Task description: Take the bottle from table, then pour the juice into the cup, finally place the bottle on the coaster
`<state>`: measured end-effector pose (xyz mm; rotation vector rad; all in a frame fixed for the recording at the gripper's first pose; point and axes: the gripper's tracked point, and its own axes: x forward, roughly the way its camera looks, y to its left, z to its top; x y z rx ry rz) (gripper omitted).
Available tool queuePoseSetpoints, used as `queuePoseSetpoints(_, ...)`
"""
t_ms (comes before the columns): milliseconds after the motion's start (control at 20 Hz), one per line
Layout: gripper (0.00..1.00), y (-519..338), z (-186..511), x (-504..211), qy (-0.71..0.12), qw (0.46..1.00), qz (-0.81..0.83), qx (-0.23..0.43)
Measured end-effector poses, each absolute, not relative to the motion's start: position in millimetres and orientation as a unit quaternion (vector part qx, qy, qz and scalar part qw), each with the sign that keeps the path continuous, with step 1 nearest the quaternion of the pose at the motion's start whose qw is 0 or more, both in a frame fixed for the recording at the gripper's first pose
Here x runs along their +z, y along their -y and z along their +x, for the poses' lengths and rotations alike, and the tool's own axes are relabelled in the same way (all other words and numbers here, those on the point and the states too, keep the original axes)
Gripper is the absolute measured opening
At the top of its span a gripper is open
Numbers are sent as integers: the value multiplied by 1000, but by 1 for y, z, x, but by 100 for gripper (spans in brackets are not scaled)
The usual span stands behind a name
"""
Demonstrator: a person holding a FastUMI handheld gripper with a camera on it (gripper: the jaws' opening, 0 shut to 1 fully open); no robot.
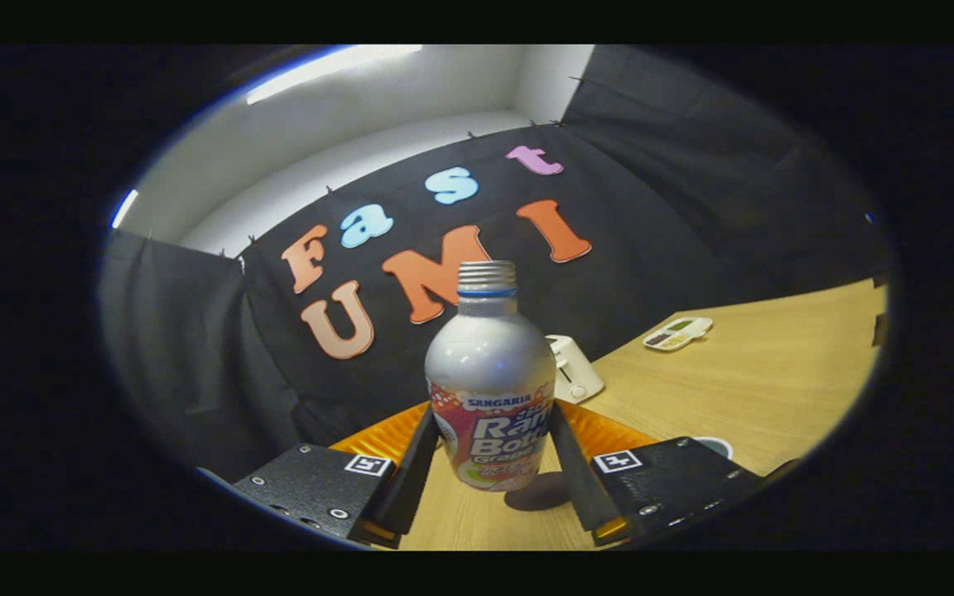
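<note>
With the bottle lifted clear of the wooden surface, its shadow lying below its base, the take step looks done. Fingers are clamped on the bottle's labelled lower body, one on each side; gripper holds it upright, tilted slightly. Cap is off, threaded neck open. Orange ribbed mat, probably the coaster, sits just behind the bottle and the fingers. A dark rim, possibly the cup, peeks past the right finger's mount; cannot confirm. Small white toaster stands beyond, a small white tray farther off. Pouring and placing on the coaster remain.
</note>
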<state>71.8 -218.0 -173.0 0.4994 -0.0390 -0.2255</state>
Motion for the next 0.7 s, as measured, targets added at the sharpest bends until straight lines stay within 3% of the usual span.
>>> queuePoseSetpoints(700,74,182,119,-210,-92,990,50,-93)
